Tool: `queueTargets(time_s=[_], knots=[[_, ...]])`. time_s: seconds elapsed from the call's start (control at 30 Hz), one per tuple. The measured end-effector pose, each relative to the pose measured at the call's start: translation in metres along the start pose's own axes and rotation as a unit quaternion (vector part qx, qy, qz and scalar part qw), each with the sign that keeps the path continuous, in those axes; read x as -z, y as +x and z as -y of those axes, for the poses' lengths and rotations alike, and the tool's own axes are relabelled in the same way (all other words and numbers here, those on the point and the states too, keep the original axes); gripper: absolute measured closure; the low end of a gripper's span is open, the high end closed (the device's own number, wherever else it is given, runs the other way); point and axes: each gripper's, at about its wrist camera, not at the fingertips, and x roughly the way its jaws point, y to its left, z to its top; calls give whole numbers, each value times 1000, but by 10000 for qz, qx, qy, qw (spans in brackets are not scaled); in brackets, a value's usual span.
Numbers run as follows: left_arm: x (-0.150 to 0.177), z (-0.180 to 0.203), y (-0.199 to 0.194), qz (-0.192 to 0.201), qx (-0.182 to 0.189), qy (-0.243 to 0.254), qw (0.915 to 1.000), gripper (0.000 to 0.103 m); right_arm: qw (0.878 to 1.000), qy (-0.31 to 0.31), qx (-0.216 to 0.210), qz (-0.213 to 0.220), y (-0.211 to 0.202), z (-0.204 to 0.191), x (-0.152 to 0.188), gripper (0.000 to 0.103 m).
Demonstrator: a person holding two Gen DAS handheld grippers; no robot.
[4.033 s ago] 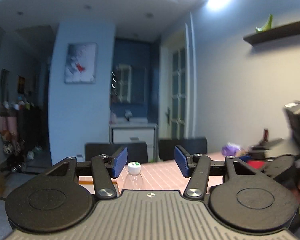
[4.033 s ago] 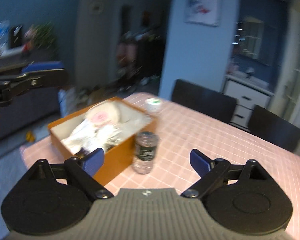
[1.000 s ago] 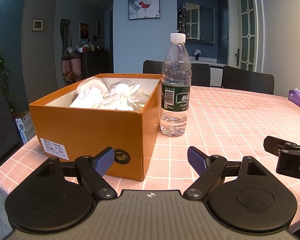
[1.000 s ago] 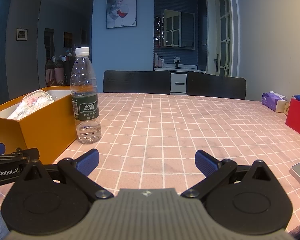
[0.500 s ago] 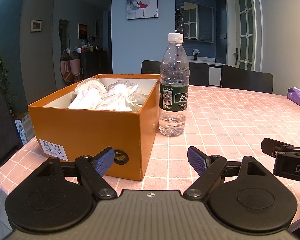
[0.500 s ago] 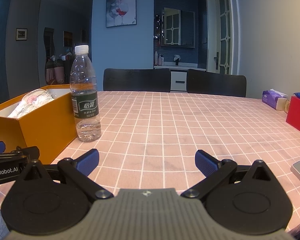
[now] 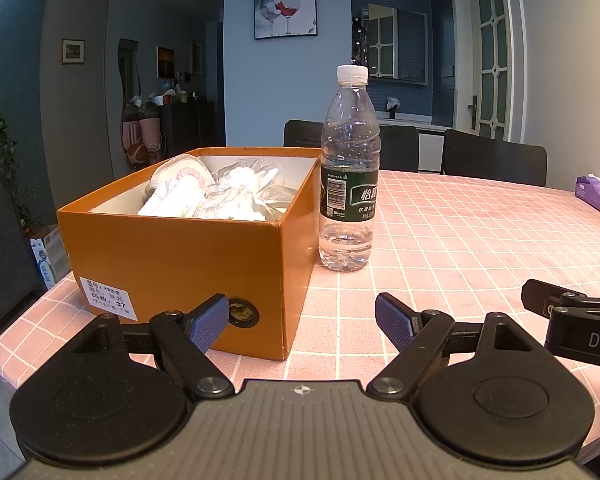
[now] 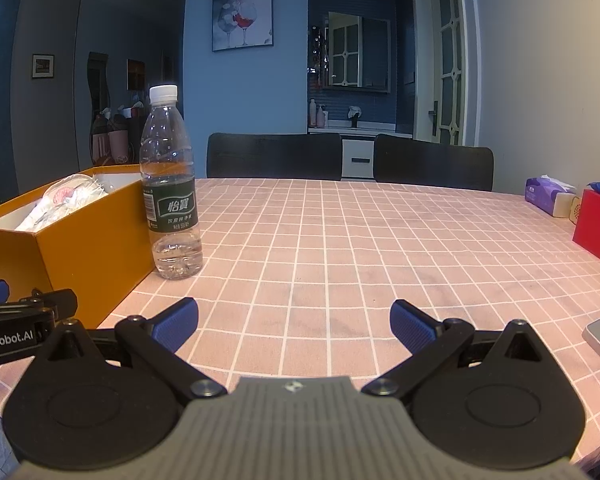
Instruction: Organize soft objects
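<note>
Grippers (image 7: 302, 322) (image 8: 294, 324) spread empty, orange box (image 7: 180, 256) perhaps holding bagged items.

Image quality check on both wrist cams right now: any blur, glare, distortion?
Left wrist view: sharp, no motion blur; the bottle label and orange box sticker are crisp; strong fisheye bending at the door frame; dim, bluish light. Right wrist view: equally sharp; mild glare on the framed picture; table grid lines curve toward the edges; dark vignette in the corners.
</note>
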Motion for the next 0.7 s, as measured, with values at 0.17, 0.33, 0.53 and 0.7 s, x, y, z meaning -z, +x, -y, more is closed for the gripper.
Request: queueTargets(time_s=[0.17, 0.33, 0.53, 0.7], knots=[[0, 0, 0, -6, 2, 34, 10000, 6, 10000, -4, -13, -33, 1, -1, 1, 3], [0, 0, 1, -11, 1, 80, 10000, 6, 10000, -11, -23, -57, 2, -1, 1, 3], [0, 1, 3, -38, 23, 120, 9999, 6, 9999, -2, -24, -107, 5, 0, 1, 3], [0, 0, 6, -69, 70, 104, 9999, 6, 9999, -10, -37, -159, 8, 0, 0, 3]])
